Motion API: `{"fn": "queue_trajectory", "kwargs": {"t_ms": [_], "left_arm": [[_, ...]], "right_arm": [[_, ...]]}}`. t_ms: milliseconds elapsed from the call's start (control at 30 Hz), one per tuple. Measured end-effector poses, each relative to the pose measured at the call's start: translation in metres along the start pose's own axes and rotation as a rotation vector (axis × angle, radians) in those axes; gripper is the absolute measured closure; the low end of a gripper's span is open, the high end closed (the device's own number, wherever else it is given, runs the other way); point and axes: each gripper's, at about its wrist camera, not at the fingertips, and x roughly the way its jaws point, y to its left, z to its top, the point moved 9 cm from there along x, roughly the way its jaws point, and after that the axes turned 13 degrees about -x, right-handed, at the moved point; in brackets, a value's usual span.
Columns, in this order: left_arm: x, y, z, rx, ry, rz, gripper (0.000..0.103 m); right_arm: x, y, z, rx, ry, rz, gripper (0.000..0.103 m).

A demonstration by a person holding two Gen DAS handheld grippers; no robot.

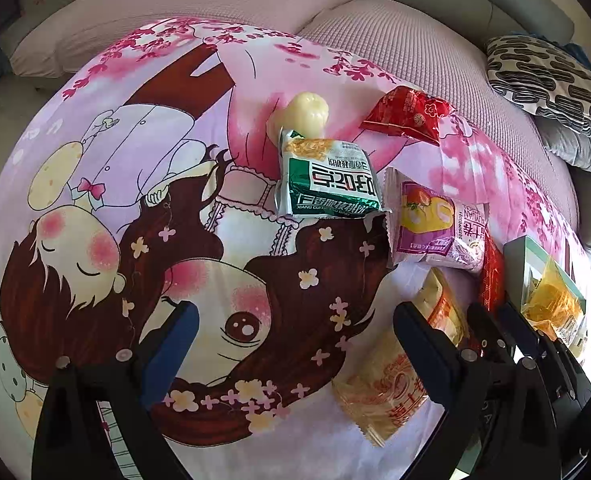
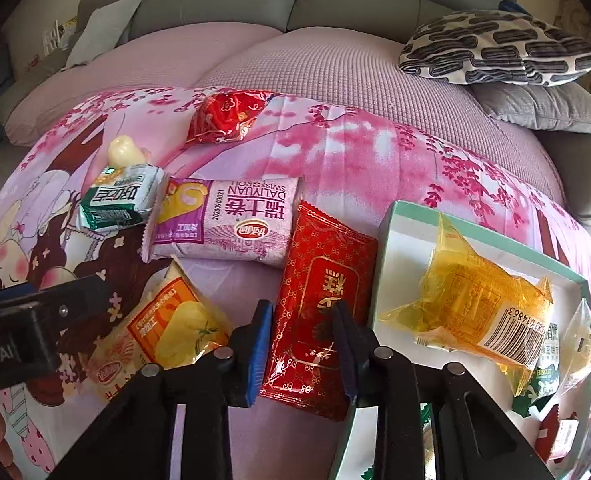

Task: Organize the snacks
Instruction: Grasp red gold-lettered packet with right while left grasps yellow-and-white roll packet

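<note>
The right gripper (image 2: 301, 334) points steeply down over the red packet (image 2: 323, 312), its jaws narrowed to either side of the packet's near half; whether the pads already press on the wrapper cannot be told. The red packet lies flat on the cartoon-print cloth (image 2: 355, 152), its right edge just beside the left wall of the white tray (image 2: 399, 216) with a green rim. In the tray lies a yellow-wrapped snack (image 2: 479, 300), with smaller packets at the tray's near right end. To the left of the red packet sits an orange-and-yellow packet (image 2: 167, 332). The left gripper (image 1: 291, 328) hangs wide open and empty over bare printed cloth, its right finger beside that orange-and-yellow packet. Farther out lie the purple Swiss-roll packet (image 2: 231, 220), the green-and-white packet (image 2: 119, 200), a pale round snack (image 2: 125, 152) and a red pouch (image 2: 227, 116). Open cloth extends left and beyond the tray; the pink sofa cushions (image 2: 315, 64) border it behind.
</note>
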Motion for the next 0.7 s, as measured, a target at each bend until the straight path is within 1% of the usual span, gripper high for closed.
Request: {"fn": "queue_trajectory", "kwargs": {"t_ms": [67,233,400,700], "left_arm": [[-0.001,-0.004,0.001,0.01,-0.002,-0.006,0.005],[-0.003,-0.02,-0.006,0.063,0.004,-0.036,0.005],[-0.003,-0.035,-0.015,0.12,0.015,-0.061,0.005],[0.009,-0.045,-0.032,0.207,0.043,-0.019,0.005]], "right_arm": [[-0.005,-0.002,-0.001,0.031,-0.016,0.036,0.084],[-0.017,-0.005,-0.004,0.083,-0.047,0.085,0.092],[-0.028,-0.013,-0.008,0.127,-0.069,0.103,0.094],[-0.042,-0.027,-0.019,0.169,-0.091,0.106,0.094]]}}
